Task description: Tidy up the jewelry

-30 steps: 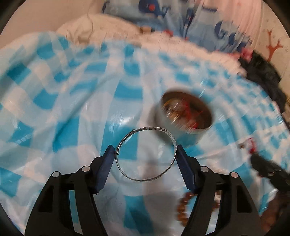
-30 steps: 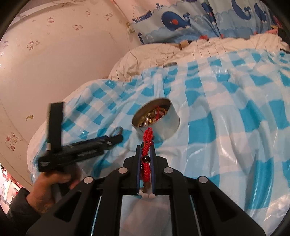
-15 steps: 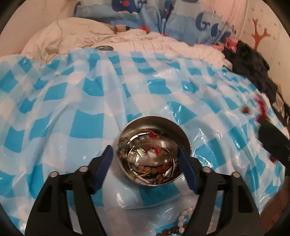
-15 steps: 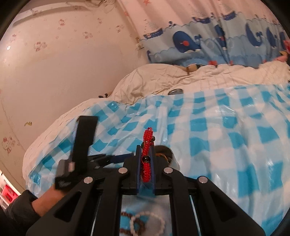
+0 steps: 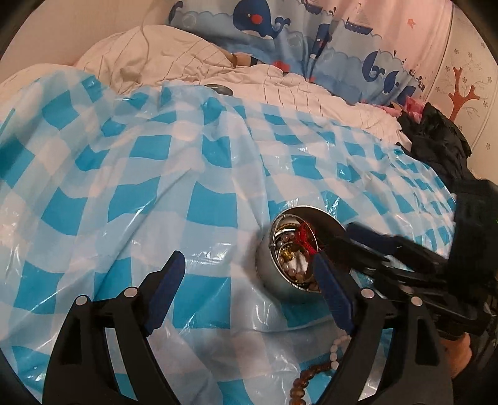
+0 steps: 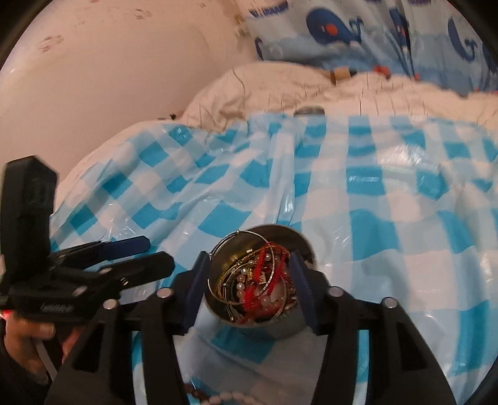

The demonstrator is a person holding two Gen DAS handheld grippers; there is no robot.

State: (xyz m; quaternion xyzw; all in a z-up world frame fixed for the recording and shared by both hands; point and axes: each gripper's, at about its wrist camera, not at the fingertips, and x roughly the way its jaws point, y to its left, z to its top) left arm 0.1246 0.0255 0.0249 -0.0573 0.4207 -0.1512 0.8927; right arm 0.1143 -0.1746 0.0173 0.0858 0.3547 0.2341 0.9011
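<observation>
A round metal bowl (image 6: 292, 324) full of jewelry sits on the blue-and-white checked sheet; it also shows in the left wrist view (image 5: 270, 268). A red braided bracelet (image 6: 260, 288) lies on top of the pile, with a thin silver bangle (image 6: 236, 240) leaning along the rim. My right gripper (image 6: 250, 282) is open and empty, its jaws straddling the bowl from above. My left gripper (image 5: 247, 286) is open and empty, just left of the bowl. It shows at the left of the right wrist view (image 6: 124, 249).
A brown bead bracelet (image 5: 303, 383) and a white bead string (image 5: 336, 344) lie on the sheet in front of the bowl. A white quilt (image 5: 174, 59) and whale-print curtain (image 5: 280, 28) lie beyond. Dark clothing (image 5: 435, 137) sits at the far right.
My left gripper dropped the silver bangle into the bowl and moved off to its left. My right gripper opened over the bowl and let the red bracelet fall in.
</observation>
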